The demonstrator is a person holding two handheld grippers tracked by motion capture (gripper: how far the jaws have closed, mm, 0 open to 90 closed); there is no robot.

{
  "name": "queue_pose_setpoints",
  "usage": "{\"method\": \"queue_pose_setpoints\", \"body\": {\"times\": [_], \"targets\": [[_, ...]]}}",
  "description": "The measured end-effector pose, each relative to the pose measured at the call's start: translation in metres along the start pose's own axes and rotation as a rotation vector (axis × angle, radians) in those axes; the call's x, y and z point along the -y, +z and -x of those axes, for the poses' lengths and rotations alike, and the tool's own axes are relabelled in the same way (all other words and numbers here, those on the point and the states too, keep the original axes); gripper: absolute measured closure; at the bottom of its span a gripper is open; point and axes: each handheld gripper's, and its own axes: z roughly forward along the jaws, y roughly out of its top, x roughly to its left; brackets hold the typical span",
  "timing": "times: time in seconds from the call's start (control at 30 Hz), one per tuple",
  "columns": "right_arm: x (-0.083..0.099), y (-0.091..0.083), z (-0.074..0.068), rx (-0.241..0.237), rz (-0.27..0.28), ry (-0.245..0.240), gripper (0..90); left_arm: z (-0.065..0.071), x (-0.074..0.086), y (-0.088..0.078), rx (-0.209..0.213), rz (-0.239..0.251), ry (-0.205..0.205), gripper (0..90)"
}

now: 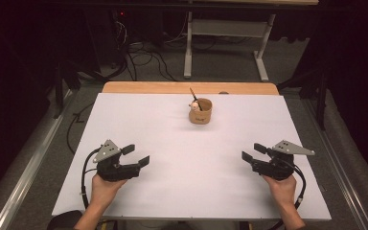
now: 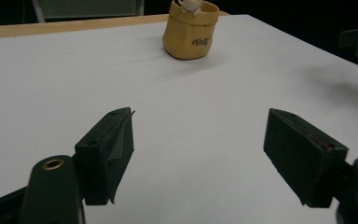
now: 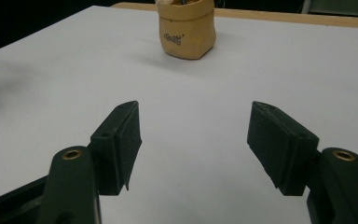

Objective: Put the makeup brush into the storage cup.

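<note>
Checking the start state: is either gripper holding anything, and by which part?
Nothing. Left gripper and right gripper are open, apart from the pouch.

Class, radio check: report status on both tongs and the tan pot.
Left tongs open, empty. Right tongs open, empty. Tan pot upright at the far middle of the white table, a brush standing in it, untouched. Path clear.

Both forearms come in from the near edge of the bench (image 1: 191, 191), each hand gripping a black gripper low over it. The left gripper (image 1: 136, 155) points forward and inward, jaws standing wide apart with nothing between them. The right gripper (image 1: 252, 152) mirrors it, jaws likewise spread and empty.
</note>
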Motion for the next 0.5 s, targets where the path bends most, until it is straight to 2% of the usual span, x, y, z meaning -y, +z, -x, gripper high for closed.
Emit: {"method": "queue_pose_setpoints", "body": {"times": [0.07,0.37,0.5], "targets": [[0.0009,-0.0004,-0.001,0.022,0.006,-0.009,36.1,0.0001,0.0,-0.0002,0.0,0.002,-0.001,24.7],[0.0033,0.0002,-0.0061,0.047,0.003,-0.047,35.5,-0.0011,-0.0001,-0.0009,0.008,0.007,-0.013,24.8],[0.0056,0.0019,-0.0066,0.061,-0.011,-0.04,34.9,-0.0034,-0.0001,-0.0018,0.006,0.011,-0.028,24.8]]}}
